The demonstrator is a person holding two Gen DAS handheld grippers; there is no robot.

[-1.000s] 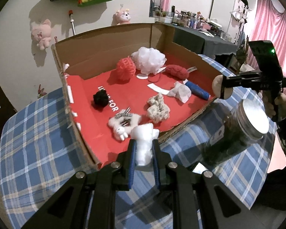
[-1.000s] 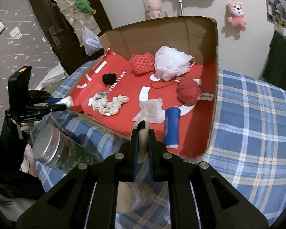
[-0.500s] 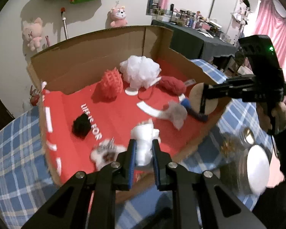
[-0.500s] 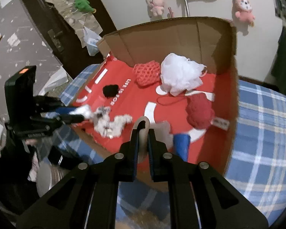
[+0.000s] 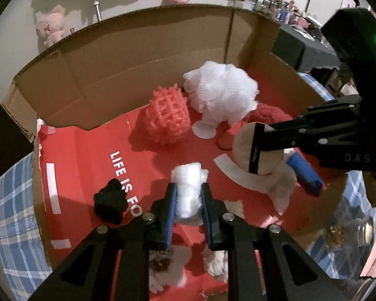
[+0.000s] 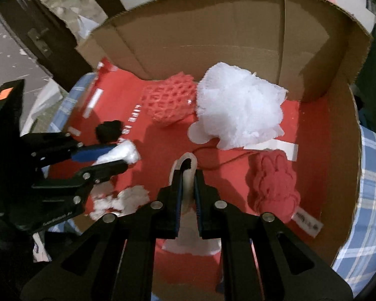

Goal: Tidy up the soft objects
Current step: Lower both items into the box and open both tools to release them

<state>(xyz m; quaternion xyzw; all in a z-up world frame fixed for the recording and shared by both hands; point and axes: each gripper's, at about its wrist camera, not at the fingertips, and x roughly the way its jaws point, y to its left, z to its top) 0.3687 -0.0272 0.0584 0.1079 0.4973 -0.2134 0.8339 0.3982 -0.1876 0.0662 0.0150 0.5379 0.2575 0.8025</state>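
The left hand-held gripper [image 5: 187, 202] is closed on a white cotton wad [image 5: 188, 188], which bulges out past the blue pads and hangs above the red floor of the cardboard box [image 5: 127, 57], near the printed white lettering. The right hand-held gripper [image 6: 187, 190] is clamped nearly flat on a beige round powder puff [image 6: 186, 175]; in the left wrist view the puff shows at about 3 o'clock, its black ribbon facing the camera, above a white crumpled tissue [image 5: 280, 188] and a blue roll [image 5: 305, 173].

Already lying in the box are a white mesh bath pouf [image 5: 220, 92] at 12 o'clock, a pink foam net [image 5: 168, 118] just beside it at 11 o'clock, a red knitted piece [image 6: 273, 183], a black pom-pom [image 5: 110, 200] at 9 o'clock and a cream fluffy toy [image 5: 168, 271] under the left fingers.

Risks, as I judge them: both grippers crowd the near middle of the box, so letting go together could knock one against the other. The wad may cling to the pads when the jaws part. The puff, held on edge, could roll toward the low front wall. A glass jar [image 5: 348, 230] stands on the plaid desk [image 5: 15, 200] just outside at 4 o'clock, where the right arm could clip it when it draws back.
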